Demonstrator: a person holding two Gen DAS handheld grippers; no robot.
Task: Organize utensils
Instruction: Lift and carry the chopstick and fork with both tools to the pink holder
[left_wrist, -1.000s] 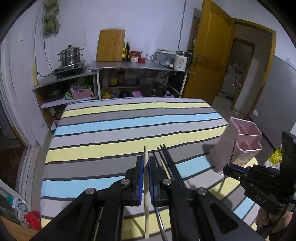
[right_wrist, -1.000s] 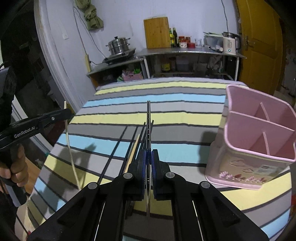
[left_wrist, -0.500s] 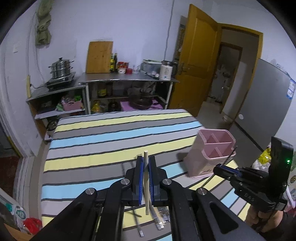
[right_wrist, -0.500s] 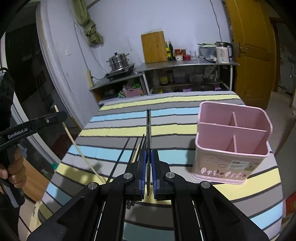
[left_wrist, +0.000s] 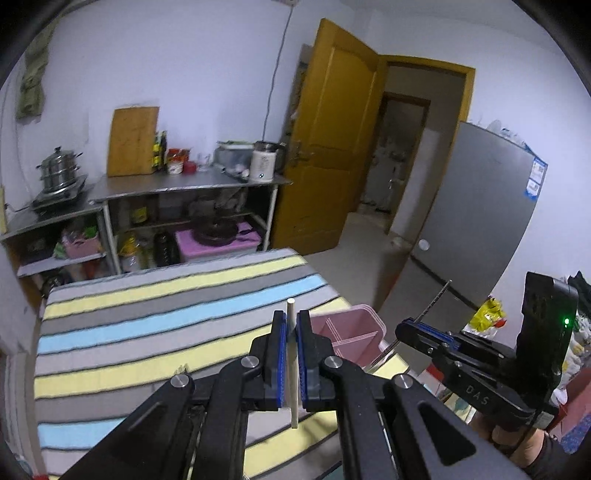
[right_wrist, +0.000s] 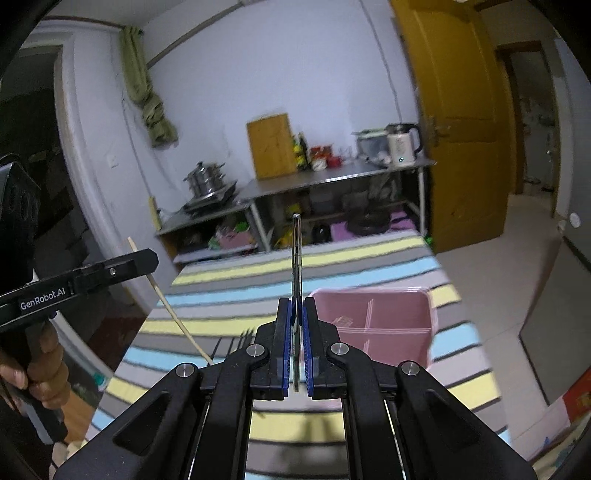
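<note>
My left gripper (left_wrist: 291, 319) is shut on a pale wooden chopstick (left_wrist: 292, 384) and holds it high above the striped table (left_wrist: 147, 332). It also shows at the left of the right wrist view (right_wrist: 147, 260), the chopstick (right_wrist: 177, 321) hanging down from it. My right gripper (right_wrist: 297, 308) is shut on a thin metal utensil (right_wrist: 296, 254) seen edge-on. In the left wrist view the right gripper (left_wrist: 406, 328) hovers just right of the pink divided utensil holder (left_wrist: 351, 332). The holder (right_wrist: 373, 321) sits near the table's right edge. Several utensils (right_wrist: 236, 341) lie on the cloth.
Metal shelves (left_wrist: 177, 184) with a pot, cutting board and kettle stand behind the table. A yellow door (left_wrist: 332, 147) stands open at the right, beside a grey fridge (left_wrist: 480, 221). The table's right edge drops to the floor.
Both grippers have risen well above the table with their utensils and tilted up. The views swung right, and the pink holder now lies below and just ahead of both grippers.
</note>
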